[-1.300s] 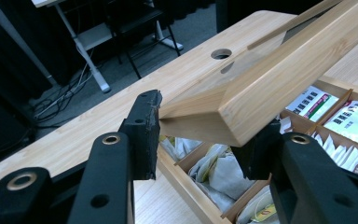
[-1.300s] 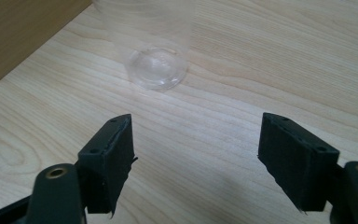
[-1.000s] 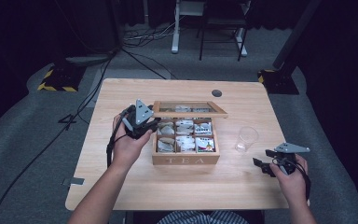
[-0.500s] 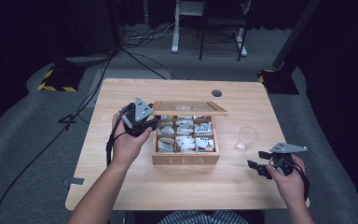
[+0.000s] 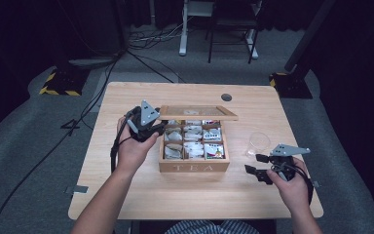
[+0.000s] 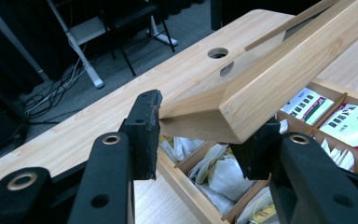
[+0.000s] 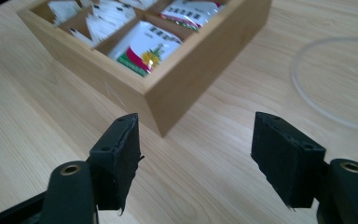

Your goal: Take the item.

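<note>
Mid-bench, tea box (image 5: 194, 161) with lid (image 5: 198, 113) raised, its left corner grasped in left fingers (image 6: 145, 135); right fingers (image 7: 117, 158) released, empty, near front right edge beside cup (image 5: 258, 143).

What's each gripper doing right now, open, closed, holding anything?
Left gripper: shut on the corner of the tea box lid, holding it raised.
Right gripper: open, nothing between its fingers, near the tea box.
</note>
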Demonstrator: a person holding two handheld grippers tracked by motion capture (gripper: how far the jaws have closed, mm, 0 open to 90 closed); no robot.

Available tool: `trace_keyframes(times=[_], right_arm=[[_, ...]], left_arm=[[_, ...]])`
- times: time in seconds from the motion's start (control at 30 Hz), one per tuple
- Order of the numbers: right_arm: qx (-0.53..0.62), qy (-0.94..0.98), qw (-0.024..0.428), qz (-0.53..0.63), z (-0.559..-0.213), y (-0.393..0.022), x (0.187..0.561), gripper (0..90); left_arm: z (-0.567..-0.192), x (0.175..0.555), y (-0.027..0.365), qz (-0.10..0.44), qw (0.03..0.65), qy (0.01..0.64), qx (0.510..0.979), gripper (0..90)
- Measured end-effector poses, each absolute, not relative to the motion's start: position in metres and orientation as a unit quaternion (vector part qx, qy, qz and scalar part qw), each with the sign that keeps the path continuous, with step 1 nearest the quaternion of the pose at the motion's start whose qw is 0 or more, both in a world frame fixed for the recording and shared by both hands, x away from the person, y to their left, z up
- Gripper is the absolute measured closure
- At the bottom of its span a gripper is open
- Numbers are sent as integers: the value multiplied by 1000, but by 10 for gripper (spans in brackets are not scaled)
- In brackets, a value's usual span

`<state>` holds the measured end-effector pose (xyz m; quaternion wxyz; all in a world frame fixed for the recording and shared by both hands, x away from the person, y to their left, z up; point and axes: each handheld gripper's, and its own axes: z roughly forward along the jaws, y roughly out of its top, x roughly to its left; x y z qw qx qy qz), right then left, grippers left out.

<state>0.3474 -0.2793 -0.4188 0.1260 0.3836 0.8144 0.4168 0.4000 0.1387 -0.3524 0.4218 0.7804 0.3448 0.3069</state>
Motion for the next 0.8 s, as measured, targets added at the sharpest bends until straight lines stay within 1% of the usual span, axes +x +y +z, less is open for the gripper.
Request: trace_keyframes(times=[0.33,0.8], right_arm=[[355,820,107,436,-405,-239,363,288],[299,842,98,439,-394,-181,383,230]], left_arm=[[-350,402,140,292,416,348,788,552],[-346,404,138,282,409,364,788,552]])
